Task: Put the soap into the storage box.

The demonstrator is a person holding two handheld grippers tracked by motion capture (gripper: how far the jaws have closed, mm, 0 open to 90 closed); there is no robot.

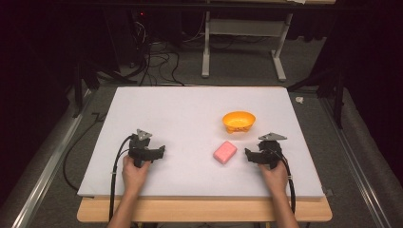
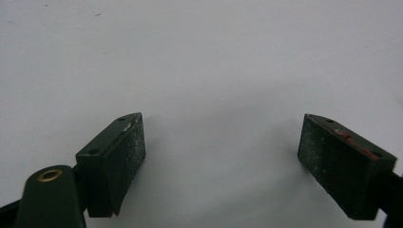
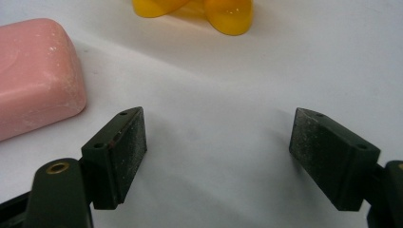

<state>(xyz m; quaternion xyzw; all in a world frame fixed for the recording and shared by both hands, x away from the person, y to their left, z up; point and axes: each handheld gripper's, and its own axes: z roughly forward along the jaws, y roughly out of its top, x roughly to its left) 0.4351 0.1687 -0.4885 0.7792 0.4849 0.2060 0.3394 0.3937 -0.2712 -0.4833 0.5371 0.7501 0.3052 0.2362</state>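
The right gripper rested low over the white table, its jaws spread wide with nothing between them, held from behind by the person's right hand. In the right gripper view only bare white surface lay between the two black pads. A pink soap lay flat on the table just beside that gripper, to its left in the high view, near but not touching; in the right gripper view the soap sat just beyond the left jaw, apart from it. Farther back on the table stood an orange bowl, upright, close behind the soap and clear of it; its base showed at the top of the right gripper view. The left gripper lay well apart on the other side of the table, in the left hand, its jaws likewise wide open and holding nothing, with only plain white surface between them in the left gripper view. Black cables trailed from both grippers toward the table's near edge.
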